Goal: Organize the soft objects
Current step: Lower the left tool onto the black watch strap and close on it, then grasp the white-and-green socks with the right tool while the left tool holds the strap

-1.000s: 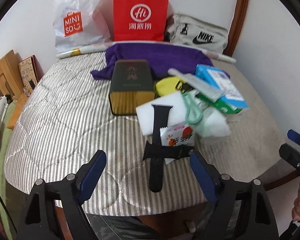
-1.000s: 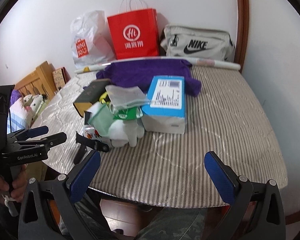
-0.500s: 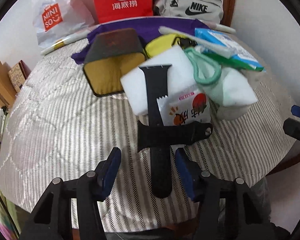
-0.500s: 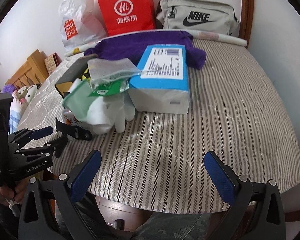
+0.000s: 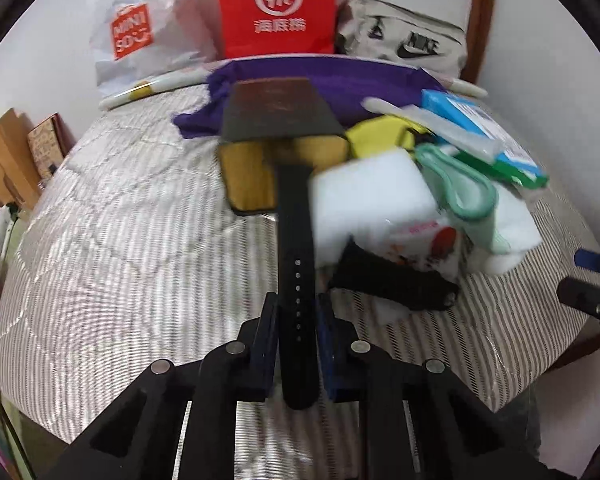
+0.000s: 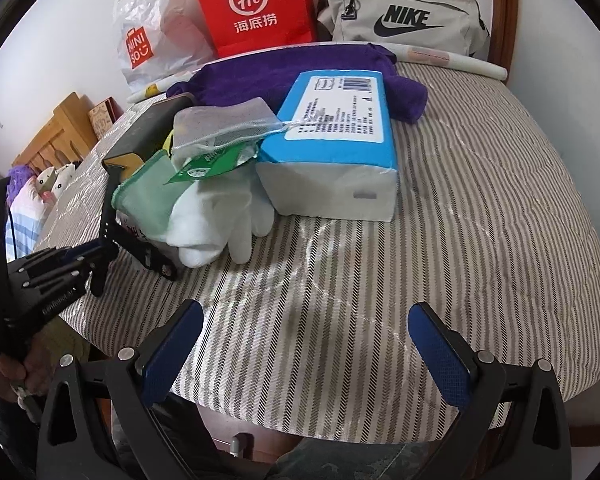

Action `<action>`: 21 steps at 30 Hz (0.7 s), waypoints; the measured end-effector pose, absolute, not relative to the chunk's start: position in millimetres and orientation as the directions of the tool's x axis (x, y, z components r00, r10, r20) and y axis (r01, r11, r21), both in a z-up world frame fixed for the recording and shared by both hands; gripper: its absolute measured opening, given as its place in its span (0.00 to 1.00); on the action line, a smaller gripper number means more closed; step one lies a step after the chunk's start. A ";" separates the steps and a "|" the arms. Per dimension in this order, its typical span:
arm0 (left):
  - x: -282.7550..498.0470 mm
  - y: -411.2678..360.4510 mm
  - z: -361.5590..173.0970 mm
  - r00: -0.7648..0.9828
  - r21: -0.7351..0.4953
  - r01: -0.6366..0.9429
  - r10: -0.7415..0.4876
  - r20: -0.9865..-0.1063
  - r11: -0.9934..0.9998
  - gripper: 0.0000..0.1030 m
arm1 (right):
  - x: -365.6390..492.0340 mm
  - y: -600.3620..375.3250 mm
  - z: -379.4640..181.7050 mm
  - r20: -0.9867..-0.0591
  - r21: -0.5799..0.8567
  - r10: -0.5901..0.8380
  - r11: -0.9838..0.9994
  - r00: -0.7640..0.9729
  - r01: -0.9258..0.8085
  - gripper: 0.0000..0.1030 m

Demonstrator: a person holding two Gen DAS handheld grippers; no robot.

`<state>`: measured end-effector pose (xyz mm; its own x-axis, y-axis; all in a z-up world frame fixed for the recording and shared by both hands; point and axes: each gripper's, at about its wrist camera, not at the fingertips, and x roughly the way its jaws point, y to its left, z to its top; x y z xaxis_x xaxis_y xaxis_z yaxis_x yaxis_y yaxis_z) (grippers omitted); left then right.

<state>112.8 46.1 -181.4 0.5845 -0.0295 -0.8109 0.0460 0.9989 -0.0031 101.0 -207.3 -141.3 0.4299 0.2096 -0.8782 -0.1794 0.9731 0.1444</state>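
My left gripper (image 5: 297, 320) is shut on a black watch strap (image 5: 296, 240) with holes and holds it lifted off the striped mattress (image 5: 120, 240); it also shows in the right wrist view (image 6: 108, 216). A second black strap piece (image 5: 396, 284) lies by a snack packet (image 5: 424, 240). A pile holds a white sponge block (image 5: 368, 196), a green cloth (image 6: 148, 200), white gloves (image 6: 220, 216) and a blue tissue pack (image 6: 336, 140). My right gripper (image 6: 304, 344) is open and empty over the mattress front edge.
A dark tin box (image 5: 280, 128) and a purple towel (image 6: 300, 76) lie behind the pile. A red paper bag (image 6: 256, 4), a white Miniso bag (image 6: 152, 40) and a Nike bag (image 6: 404, 20) stand against the wall. Wooden furniture (image 5: 0, 160) is at left.
My left gripper closed on the black watch strap and lifted it; its far end now stands up in front of the tin box. The right gripper moved closer to the pile.
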 end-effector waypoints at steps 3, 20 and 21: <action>113.7 57.9 -179.0 0.588 -0.016 0.031 -0.031 -0.808 0.999 0.17 | 102.4 -204.0 -139.6 -0.873 0.154 0.224 0.969 0.432 -0.191 0.99; 127.1 87.3 -192.5 0.582 -0.094 -0.015 -0.067 -0.810 0.995 0.16 | 118.3 -174.4 -98.9 -0.806 0.104 0.247 0.954 0.537 -0.282 0.98; 127.3 88.6 -192.6 0.582 -0.099 -0.016 -0.072 -0.810 0.995 0.16 | 121.3 -172.2 -97.2 -0.803 0.102 0.249 0.952 0.542 -0.287 0.98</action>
